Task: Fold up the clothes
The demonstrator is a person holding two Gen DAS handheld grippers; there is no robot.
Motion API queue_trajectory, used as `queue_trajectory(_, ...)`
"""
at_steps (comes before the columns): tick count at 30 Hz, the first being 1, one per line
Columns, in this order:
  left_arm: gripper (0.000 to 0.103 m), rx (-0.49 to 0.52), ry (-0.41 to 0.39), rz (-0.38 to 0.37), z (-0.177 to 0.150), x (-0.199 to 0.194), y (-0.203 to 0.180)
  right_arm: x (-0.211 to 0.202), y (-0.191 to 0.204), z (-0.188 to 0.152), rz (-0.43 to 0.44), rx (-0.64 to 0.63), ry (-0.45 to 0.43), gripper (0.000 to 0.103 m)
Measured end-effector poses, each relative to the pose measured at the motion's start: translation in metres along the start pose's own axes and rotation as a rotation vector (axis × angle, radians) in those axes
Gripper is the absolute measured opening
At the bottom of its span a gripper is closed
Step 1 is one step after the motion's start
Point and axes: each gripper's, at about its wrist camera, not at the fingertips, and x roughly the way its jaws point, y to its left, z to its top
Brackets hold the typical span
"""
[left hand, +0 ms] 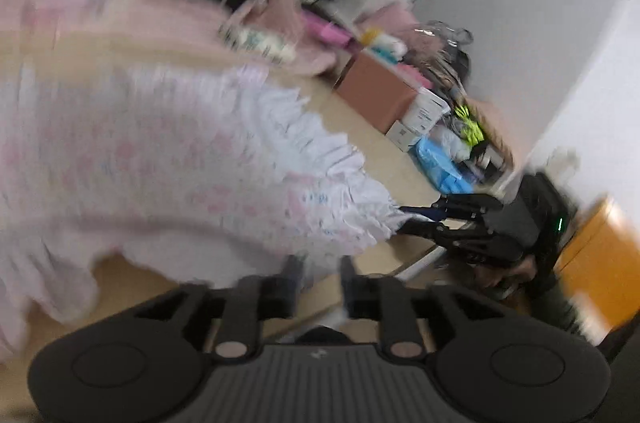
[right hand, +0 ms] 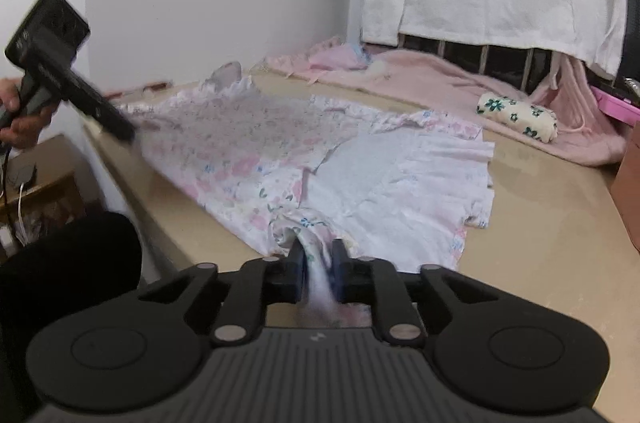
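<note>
We find the white cotton garment with pink floral print and pleated hem [right hand: 256, 159] spread across the tan bench [right hand: 540, 215], its near portion bunched and raised toward the front edge. The right gripper [right hand: 318, 259] is clamped on a gathered fold of this fabric; cloth shows plainly between its fingers. The left gripper [right hand: 120, 127] meets the garment's far-left edge in the right wrist view, but motion blur prevents us from confirming whether it grips the cloth or stands apart. In the left wrist view its own fingers [left hand: 292, 279] lie against the blurred hem, with a gap between them; we cannot tell its state.

In our judgement a fold or a straightening pull is in hand, the garment being held at one end at least and partly laid over itself near the middle. The next move calls for both ends to travel together, keeping the fabric taut and level so the pleated hem lands square. A pink fleece blanket [right hand: 440, 79] lies behind, clear of the work.
</note>
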Motion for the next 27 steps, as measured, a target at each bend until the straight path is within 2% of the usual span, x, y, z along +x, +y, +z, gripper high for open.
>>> queue_trajectory(1, 0.060, 0.067, -0.010, 0.031, -0.004, -0.002, -0.006, 0.000, 0.000, -0.003, 0.005, -0.009, 0.012, 0.034)
queue_trajectory(2, 0.066, 0.108, -0.002, 0.062, -0.008, 0.001, -0.009, -0.001, 0.000, -0.006, 0.010, -0.014, 0.019, 0.038)
queue_trajectory(4, 0.066, 0.157, 0.040, 0.092, -0.015, 0.012, -0.012, 0.001, -0.002, -0.010, 0.017, -0.013, 0.033, 0.038)
queue_trajectory(6, 0.061, 0.185, 0.078, 0.100, -0.020, 0.024, -0.012, 0.001, -0.004, -0.013, 0.015, -0.013, 0.028, 0.037)
queue_trajectory(9, 0.043, 0.213, 0.066, 0.104, -0.024, 0.032, -0.009, 0.003, -0.012, -0.014, -0.003, 0.008, 0.026, 0.029)
queue_trajectory(11, 0.001, 0.145, 0.065, 0.081, -0.023, 0.031, 0.003, 0.003, -0.016, -0.014, -0.021, 0.015, 0.029, 0.012)
queue_trajectory(14, 0.001, 0.022, 0.061, 0.034, -0.021, 0.022, 0.018, 0.000, -0.018, -0.011, -0.014, -0.002, 0.033, 0.005)
queue_trajectory(17, 0.001, -0.149, -0.004, -0.070, -0.007, 0.004, 0.036, -0.008, -0.021, 0.007, -0.004, -0.048, 0.001, 0.005)
queue_trajectory(19, 0.001, -0.223, -0.056, -0.103, 0.012, -0.001, 0.047, -0.012, -0.025, 0.021, -0.001, -0.077, -0.024, 0.005)
queue_trajectory(21, 0.001, -0.233, -0.077, -0.073, 0.034, 0.003, 0.052, -0.003, -0.036, 0.045, -0.010, -0.120, -0.048, 0.005)
queue_trajectory(23, 0.000, -0.217, -0.089, -0.001, 0.054, 0.009, 0.051, 0.020, -0.051, 0.071, -0.017, -0.148, -0.039, 0.004)
queue_trajectory(24, 0.003, -0.197, -0.077, 0.008, 0.059, 0.011, 0.046, 0.028, -0.055, 0.077, -0.023, -0.150, -0.032, 0.005)
queue_trajectory(25, 0.020, -0.150, -0.057, 0.020, 0.061, 0.013, 0.035, 0.030, -0.055, 0.078, -0.023, -0.153, -0.029, 0.005)
queue_trajectory(26, 0.048, -0.091, -0.046, 0.039, 0.059, 0.016, 0.023, 0.032, -0.056, 0.079, -0.022, -0.156, -0.026, 0.005)
queue_trajectory(27, 0.063, -0.006, -0.058, 0.074, 0.051, 0.019, 0.006, 0.034, -0.056, 0.080, -0.022, -0.159, -0.024, 0.005)
